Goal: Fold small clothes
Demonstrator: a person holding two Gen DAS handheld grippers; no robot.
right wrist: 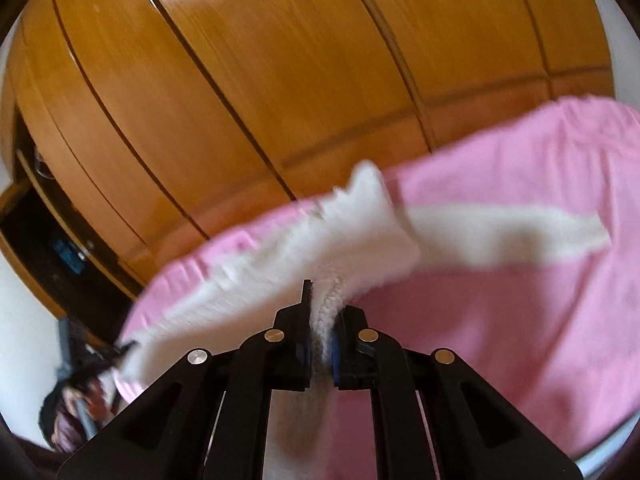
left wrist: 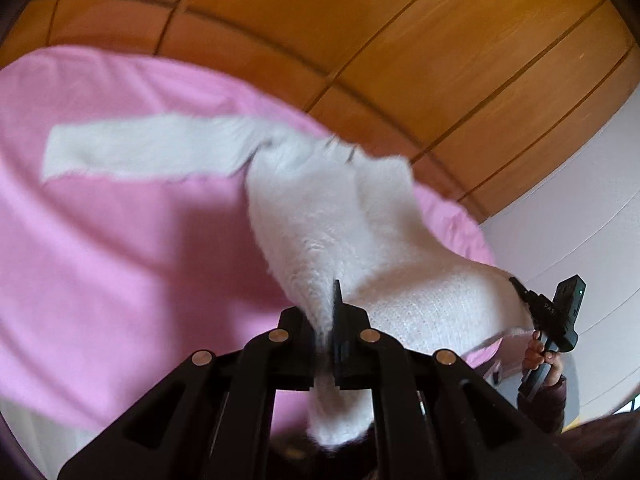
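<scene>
A fluffy white sweater (left wrist: 320,216) hangs stretched between both grippers above a pink sheet (left wrist: 120,240). My left gripper (left wrist: 334,312) is shut on one bottom corner of it; white knit bunches between the black jaws. One long sleeve (left wrist: 144,148) trails left across the sheet. In the right wrist view my right gripper (right wrist: 324,312) is shut on the other corner of the sweater (right wrist: 352,236), and the sleeve (right wrist: 508,236) lies to the right on the pink sheet (right wrist: 500,320). The right gripper (left wrist: 520,286) also shows at the far right of the left wrist view, held by a hand (left wrist: 540,356).
Behind the bed stands a wall of orange wooden wardrobe doors (left wrist: 400,40). A white wall (left wrist: 580,200) lies to the right. In the right wrist view the other hand (right wrist: 88,396) with the left gripper shows at the lower left, blurred.
</scene>
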